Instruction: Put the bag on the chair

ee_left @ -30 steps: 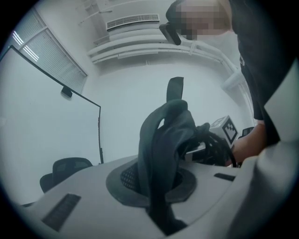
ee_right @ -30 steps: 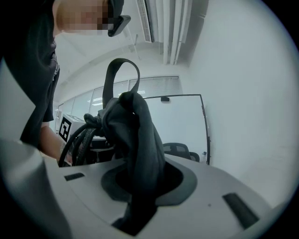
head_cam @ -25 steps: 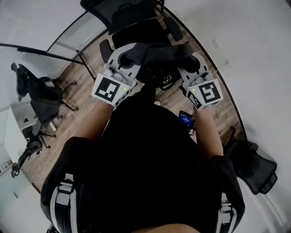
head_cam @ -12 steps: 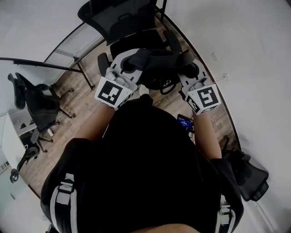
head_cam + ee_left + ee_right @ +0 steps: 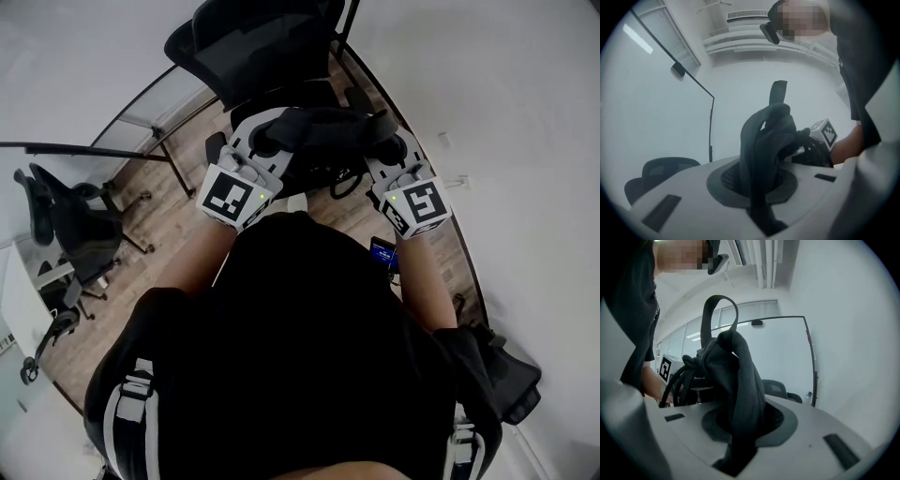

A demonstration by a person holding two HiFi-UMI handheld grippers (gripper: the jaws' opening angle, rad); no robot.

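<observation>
A soft black fabric bag with a loop handle [image 5: 319,131] is held in the upper centre of the head view, stretched between the two grippers in front of the person's dark-clothed body. The left gripper [image 5: 261,139] is seen in its own view with the jaws drawn nearly together on a thick fold of the bag's black cloth, which rises out of the grip and hides the pads. The right gripper [image 5: 392,150] is clamped the same way on another fold at the bag's other end, with a bundle of dark straps hanging beside it.

A black mesh-backed office chair [image 5: 253,42] stands at the top of the head view, directly beyond the bag, on a wood-plank floor [image 5: 178,155]. The bag is pictured across the chair's seat area, but whether it already rests on the seat or is only carried above it cannot be told; no slack is seen in the cloth, so it is judged to be carried.

The pick-up and most of the approach are judged to be done. What is left is for the bag to be lowered onto the seat, both grips to be released, and the grippers to be drawn clear of the straps.
</observation>
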